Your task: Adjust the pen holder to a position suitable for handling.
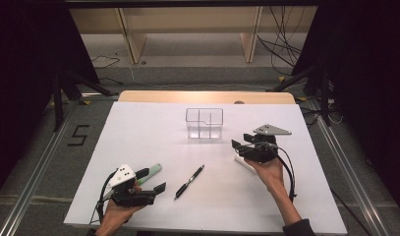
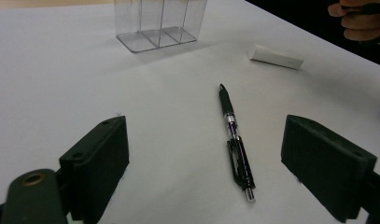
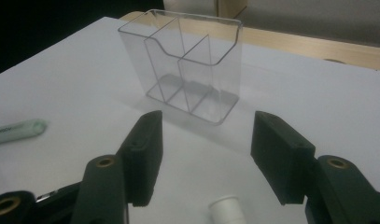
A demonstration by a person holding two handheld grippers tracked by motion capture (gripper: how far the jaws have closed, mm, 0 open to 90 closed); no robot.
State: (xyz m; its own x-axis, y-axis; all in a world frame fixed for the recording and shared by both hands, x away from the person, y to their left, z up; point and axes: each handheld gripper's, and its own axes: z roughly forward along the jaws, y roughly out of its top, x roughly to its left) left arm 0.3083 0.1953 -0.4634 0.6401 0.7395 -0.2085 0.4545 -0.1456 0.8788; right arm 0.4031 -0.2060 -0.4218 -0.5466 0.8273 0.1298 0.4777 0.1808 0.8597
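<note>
White sheet covers the desk (image 1: 138,128) almost edge to edge; a strip of bare wood shows along the far side, dark floor and rails to both flanks.

Clear organiser (image 1: 204,123), three compartments, stands upright at far centre, well back from every edge, nothing in it. Open sheet all round it.

Black pen (image 1: 189,182) lies flat at near centre, slanted, tip toward the far right. Wide bare room on both sides of it.

Left gripper (image 1: 151,180) sits low by the near-left corner, in the person's left hand. Jaws spread wide, nothing between them; in the left gripper view the pen (image 2: 235,140) lies on the sheet ahead, between the two jaws but untouched. Green marker (image 1: 151,172) lies just beside this gripper, on its far side.

Right gripper (image 1: 241,140) is held above the right half of the desk, between organiser and right edge. Jaws stand apart and hold nothing. In the right gripper view they point at the organiser (image 3: 187,65) with clear sheet in between. White marker (image 1: 244,163) lies on the sheet under this hand; its capped end (image 3: 226,208) shows just below the jaws, free of them.
</note>
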